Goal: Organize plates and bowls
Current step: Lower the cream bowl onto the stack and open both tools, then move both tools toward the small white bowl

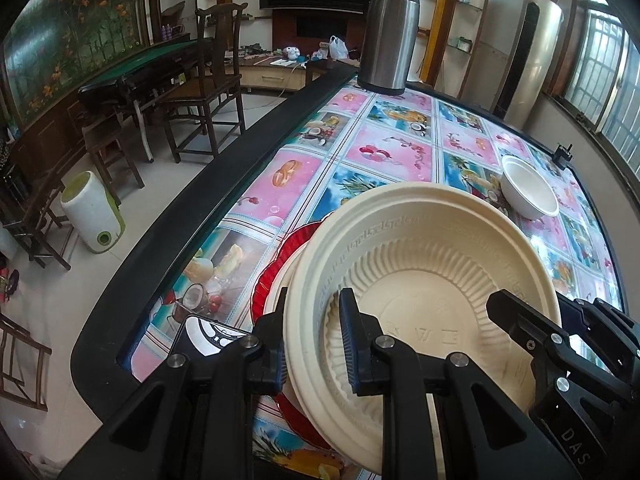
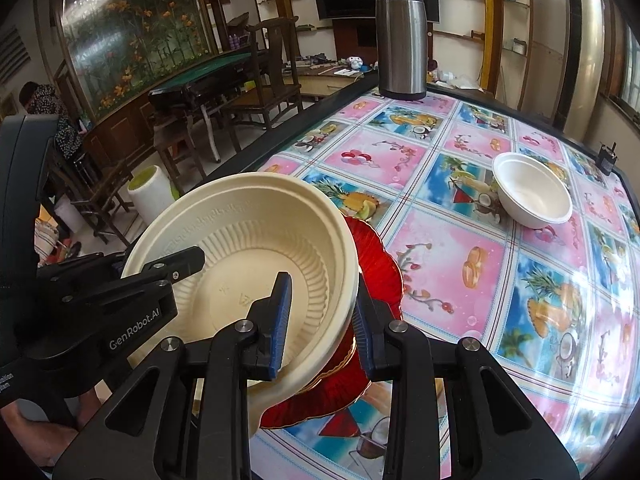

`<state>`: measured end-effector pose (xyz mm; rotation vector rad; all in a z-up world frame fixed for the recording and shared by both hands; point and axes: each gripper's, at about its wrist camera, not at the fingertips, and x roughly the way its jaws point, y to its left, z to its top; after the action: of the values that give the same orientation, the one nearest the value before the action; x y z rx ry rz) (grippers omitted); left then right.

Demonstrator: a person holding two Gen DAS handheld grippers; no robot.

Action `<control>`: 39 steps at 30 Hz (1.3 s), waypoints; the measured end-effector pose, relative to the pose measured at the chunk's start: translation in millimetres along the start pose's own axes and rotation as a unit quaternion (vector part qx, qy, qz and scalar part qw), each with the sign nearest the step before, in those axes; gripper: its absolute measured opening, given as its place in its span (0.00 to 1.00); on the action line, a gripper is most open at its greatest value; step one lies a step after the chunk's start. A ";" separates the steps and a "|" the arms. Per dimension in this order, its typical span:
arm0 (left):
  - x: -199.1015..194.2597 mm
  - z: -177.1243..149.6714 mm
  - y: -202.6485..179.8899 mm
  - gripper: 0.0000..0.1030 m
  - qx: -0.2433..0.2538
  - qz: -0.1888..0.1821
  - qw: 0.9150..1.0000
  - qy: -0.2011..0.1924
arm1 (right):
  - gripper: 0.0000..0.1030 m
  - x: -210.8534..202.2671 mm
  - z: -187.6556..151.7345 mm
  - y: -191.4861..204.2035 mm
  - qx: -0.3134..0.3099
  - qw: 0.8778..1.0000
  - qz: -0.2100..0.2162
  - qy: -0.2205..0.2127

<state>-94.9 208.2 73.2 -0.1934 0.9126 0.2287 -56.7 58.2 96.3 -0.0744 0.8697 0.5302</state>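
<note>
A cream ribbed bowl (image 1: 432,280) is held tilted between both grippers above a red glass plate (image 1: 276,264). My left gripper (image 1: 316,344) is shut on the bowl's left rim. My right gripper (image 2: 320,324) is shut on the bowl's (image 2: 256,256) right rim, one finger inside and one outside. The red plate (image 2: 380,264) lies under the bowl, with a second cream dish (image 1: 280,284) between them. A white bowl (image 1: 528,186) stands upright farther back on the table; it also shows in the right wrist view (image 2: 532,190).
A steel thermos (image 1: 388,32) stands at the table's far edge. A phone (image 1: 204,334) lies near the front left corner. A small black object (image 1: 562,154) sits at the far right edge. The table (image 1: 384,148) has a fruit-patterned cover and black rim.
</note>
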 end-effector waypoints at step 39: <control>-6.4 5.3 -13.3 0.51 0.022 0.028 0.999 -0.040 | 0.46 -8.0 -5.0 -53.6 0.094 0.995 0.021 -0.014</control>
<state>-91.0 196.1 82.3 -0.1173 0.8442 0.2660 -39.1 6.9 91.0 0.1222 0.8921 0.4853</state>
